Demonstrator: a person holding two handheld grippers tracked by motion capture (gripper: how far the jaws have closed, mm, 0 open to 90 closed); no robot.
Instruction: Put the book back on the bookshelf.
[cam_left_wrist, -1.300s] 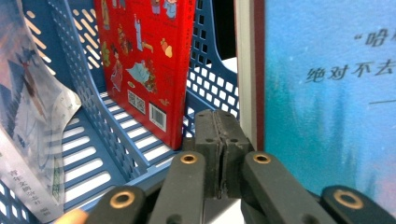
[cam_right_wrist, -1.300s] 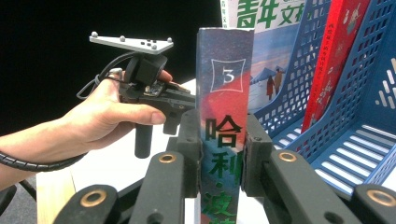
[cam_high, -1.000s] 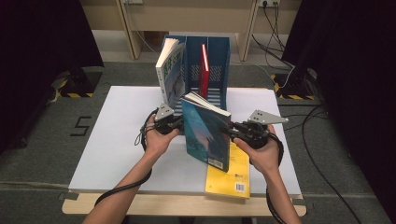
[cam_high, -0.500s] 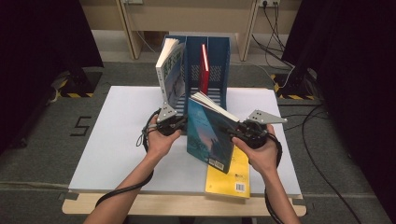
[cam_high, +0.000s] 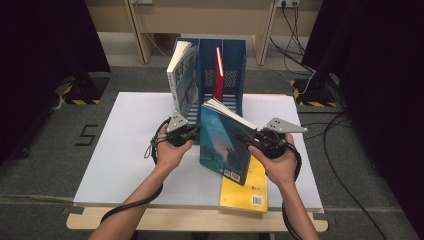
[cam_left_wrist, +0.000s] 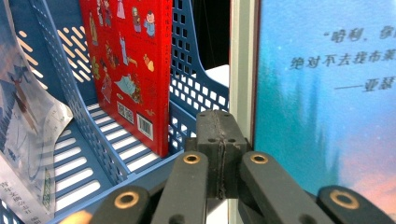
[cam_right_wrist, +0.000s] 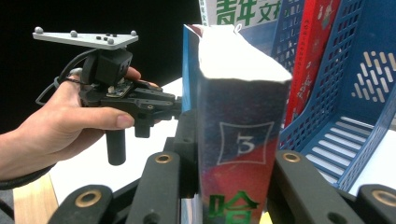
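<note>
A blue-covered book (cam_high: 222, 142) stands upright on its edge in the middle of the white table (cam_high: 125, 150). My right gripper (cam_high: 252, 139) is shut on it by the spine end (cam_right_wrist: 238, 140). Its jaws have just been closing, with the book between them. My left gripper (cam_high: 194, 132) is shut with nothing in it. Its joined tips (cam_left_wrist: 219, 135) sit right beside the book's blue cover (cam_left_wrist: 327, 93); from the right gripper view the left gripper (cam_right_wrist: 175, 105) reaches the book's far side.
Behind the book stands a blue slotted file holder (cam_high: 235, 60). A red book (cam_high: 218, 75) is upright in its right compartment, and a pale book (cam_high: 182, 80) leans at its left. A yellow book (cam_high: 245, 192) lies flat near the front edge.
The blue book has shifted slightly to the right, and the left gripper has edged a little toward it. The right hand has kept its place.
</note>
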